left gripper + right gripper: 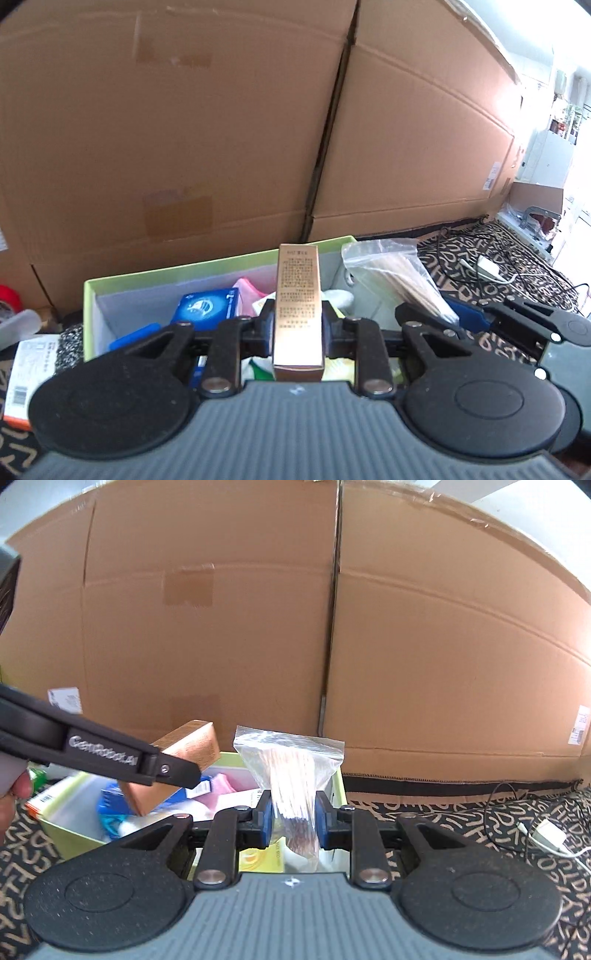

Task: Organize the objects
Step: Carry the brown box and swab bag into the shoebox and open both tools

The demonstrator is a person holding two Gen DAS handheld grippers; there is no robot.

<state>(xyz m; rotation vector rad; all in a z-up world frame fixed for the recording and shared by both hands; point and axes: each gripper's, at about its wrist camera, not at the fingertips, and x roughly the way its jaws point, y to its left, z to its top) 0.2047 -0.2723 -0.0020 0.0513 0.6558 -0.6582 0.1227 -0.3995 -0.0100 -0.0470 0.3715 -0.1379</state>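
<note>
Letter-patterned black cloth beneath green bin, cardboard boxes behind.

Both your wrist cameras look forward and slightly down, close over the green bin, facing the cardboard boxes. Both views share the bin, boxes and patterned cloth.

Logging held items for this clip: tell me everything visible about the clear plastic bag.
The clear plastic bag is a transparent zip-top pouch, crinkled and glossy, holding a bundle of thin pale wooden sticks. It stands roughly upright, seal edge on top, clamped at its lower part by the right tool, raised over the near right corner of the green box. Nothing else visibly touches it.
</note>
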